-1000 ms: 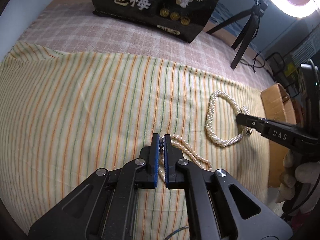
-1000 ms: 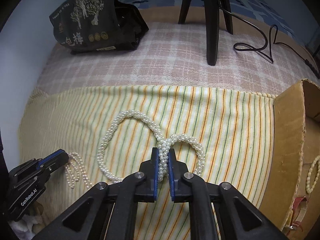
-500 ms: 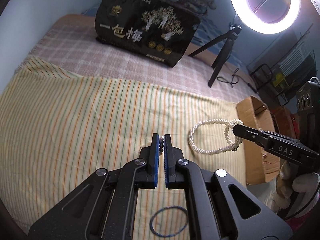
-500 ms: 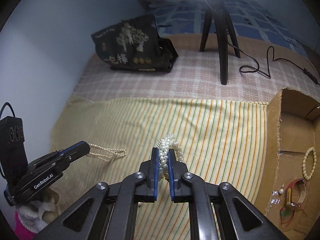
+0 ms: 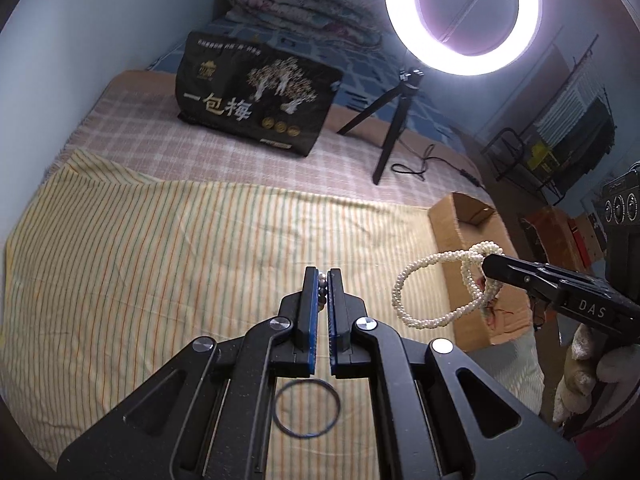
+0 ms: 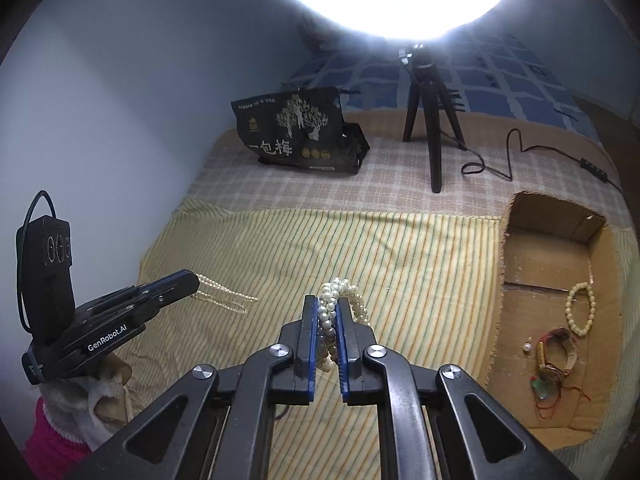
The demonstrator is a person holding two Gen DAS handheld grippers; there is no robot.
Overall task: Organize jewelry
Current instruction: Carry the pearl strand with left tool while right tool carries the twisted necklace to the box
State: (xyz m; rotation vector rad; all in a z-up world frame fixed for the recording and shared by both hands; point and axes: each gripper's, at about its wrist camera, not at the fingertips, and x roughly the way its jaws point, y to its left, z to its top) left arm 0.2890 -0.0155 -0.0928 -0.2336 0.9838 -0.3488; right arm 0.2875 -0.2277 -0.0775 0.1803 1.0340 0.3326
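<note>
My left gripper is shut on a thin pearl strand, of which only a few beads show between the pads. In the right wrist view the left gripper is at the left, and the thin pearl strand dangles from it above the striped cloth. My right gripper is shut on a thick twisted pearl necklace. From the left wrist view the right gripper holds that necklace as hanging loops in front of the cardboard box.
The open cardboard box at the right holds a bead bracelet, a strap with red string and a loose pearl. A thin dark ring lies on the cloth. A black bag and ring-light tripod stand behind.
Both grippers have risen off the striped cloth, each carrying its pearls. The thick necklace, earlier spread flat on the cloth, now hangs in the air near the box.
</note>
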